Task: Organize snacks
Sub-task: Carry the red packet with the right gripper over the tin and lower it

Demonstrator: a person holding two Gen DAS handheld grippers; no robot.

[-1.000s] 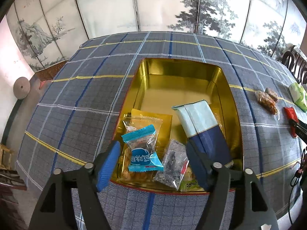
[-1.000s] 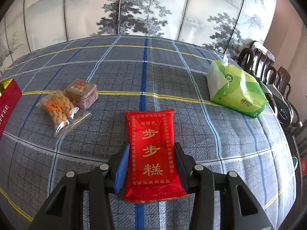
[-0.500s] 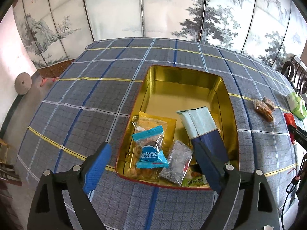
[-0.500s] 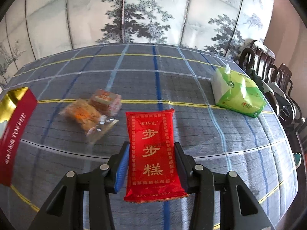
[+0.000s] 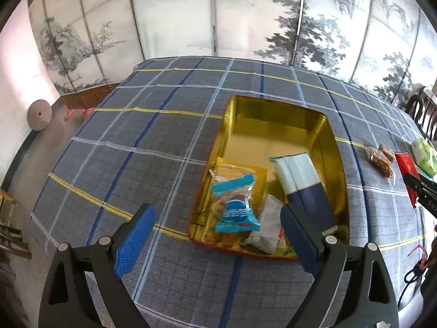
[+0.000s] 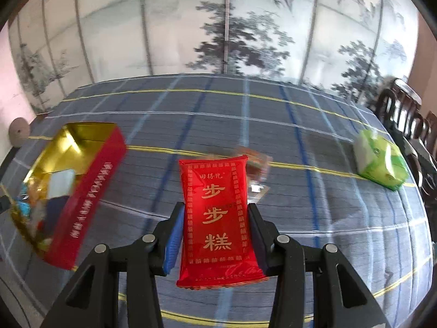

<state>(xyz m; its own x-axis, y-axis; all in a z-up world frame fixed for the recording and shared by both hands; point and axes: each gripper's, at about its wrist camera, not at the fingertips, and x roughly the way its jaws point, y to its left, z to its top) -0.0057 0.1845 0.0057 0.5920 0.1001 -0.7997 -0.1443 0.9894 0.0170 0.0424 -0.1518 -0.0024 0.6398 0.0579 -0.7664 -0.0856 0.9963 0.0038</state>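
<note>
A gold-lined tin [image 5: 273, 104] with red outer walls [image 6: 90, 180] stands on the plaid tablecloth. In it lie a blue-labelled clear packet [image 5: 235, 213], a yellow packet [image 5: 245, 169], a pale-and-navy pouch [image 5: 300, 175] and a clear packet of dark bits [image 5: 269, 227]. My left gripper [image 5: 215, 210] hovers over the tin's near end; its jaws are opening, with nothing pressed between them. My right gripper [image 6: 215, 207] is shut on a red packet with gold characters [image 6: 218, 210], held above the cloth to the right of the tin. The packet shows at the left wrist view's right edge [image 5: 407, 164].
Two clear packs of brown snacks [image 5: 378, 158] lie on the cloth right of the tin, partly hidden behind the red packet [image 6: 258, 164]. A green tissue pack [image 6: 379, 164] sits far right. Dark wooden chairs [image 6: 404, 109] stand past the table's right edge. A painted folding screen lines the back.
My left gripper has opened wider and drawn back from the tin. My right gripper has risen and swung left with the red packet, bringing the tin into its view.
</note>
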